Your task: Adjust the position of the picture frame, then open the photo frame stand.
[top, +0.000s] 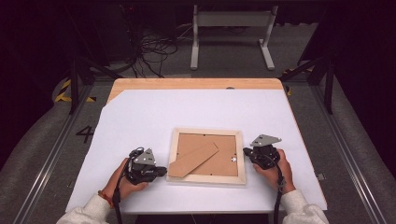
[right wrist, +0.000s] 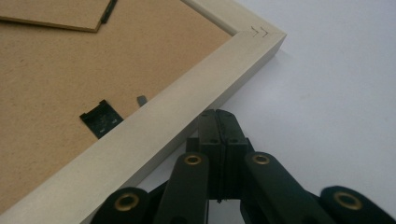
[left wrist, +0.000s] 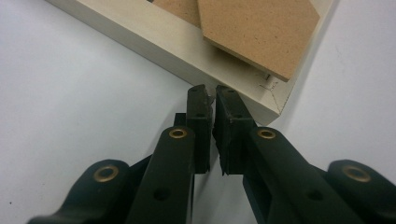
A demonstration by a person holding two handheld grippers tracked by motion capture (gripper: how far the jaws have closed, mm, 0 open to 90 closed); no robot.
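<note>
Both pairs of fingers are pressed together on nothing: the left gripper (left wrist: 210,95) keeps a mere slit between its tips at the near left corner of the picture frame (top: 206,157), the right gripper (right wrist: 218,115) touches its right side. The frame lies face down mid-table on the white sheet (top: 140,116), its stand flap (top: 194,159) loose. Judging by this, the frame is being squared; next, one gripper must open to take the flap.
</note>
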